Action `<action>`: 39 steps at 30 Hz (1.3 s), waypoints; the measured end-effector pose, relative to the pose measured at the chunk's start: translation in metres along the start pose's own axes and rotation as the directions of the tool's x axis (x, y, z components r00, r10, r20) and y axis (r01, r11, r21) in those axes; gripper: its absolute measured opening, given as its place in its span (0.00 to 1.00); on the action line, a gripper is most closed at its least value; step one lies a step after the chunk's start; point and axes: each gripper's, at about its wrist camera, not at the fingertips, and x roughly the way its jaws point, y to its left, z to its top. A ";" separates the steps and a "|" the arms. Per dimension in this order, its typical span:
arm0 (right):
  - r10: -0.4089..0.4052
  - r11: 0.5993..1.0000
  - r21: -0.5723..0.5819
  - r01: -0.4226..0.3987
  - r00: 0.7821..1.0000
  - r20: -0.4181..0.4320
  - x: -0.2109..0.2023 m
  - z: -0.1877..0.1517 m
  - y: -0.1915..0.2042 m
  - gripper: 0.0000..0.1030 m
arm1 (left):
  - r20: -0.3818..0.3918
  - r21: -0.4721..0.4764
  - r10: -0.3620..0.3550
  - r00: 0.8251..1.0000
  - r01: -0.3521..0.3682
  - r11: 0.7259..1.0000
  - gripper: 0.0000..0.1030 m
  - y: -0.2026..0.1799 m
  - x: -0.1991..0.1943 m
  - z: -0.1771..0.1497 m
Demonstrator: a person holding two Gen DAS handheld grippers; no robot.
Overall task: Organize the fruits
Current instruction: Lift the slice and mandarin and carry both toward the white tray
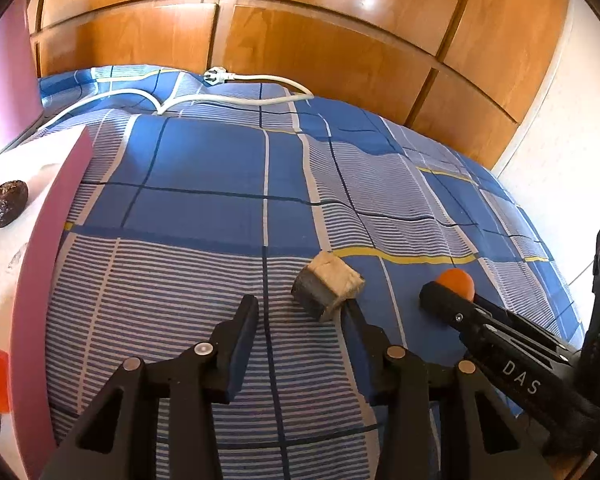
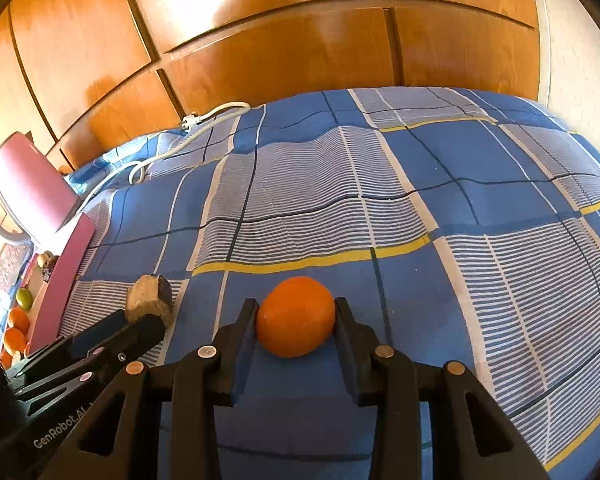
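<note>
Right gripper (image 2: 296, 312) clamped my orange (image 2: 296, 316) on the checked bedspread (image 2: 420, 208).
Left gripper (image 1: 300, 312) stood open, nothing held, touching a tan block (image 1: 328, 284); the pink box (image 1: 36, 264) held oranges, green and dark fruit.

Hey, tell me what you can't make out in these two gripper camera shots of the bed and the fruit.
- Orange, left wrist view: mostly hidden behind the right gripper.
- Pink box contents, both views: cut off at the left edge; only a few fruits show.
- Brown block, right wrist view: near side covered by the left gripper; what it is stays unclear.
- White cable: its far end runs behind the box.
</note>
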 end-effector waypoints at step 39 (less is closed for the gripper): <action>-0.005 1.000 0.001 0.005 1.000 0.012 -0.002 -0.001 0.001 0.35 | -0.002 0.114 0.047 0.999 -0.046 0.992 0.23 -0.008 -0.031 -0.032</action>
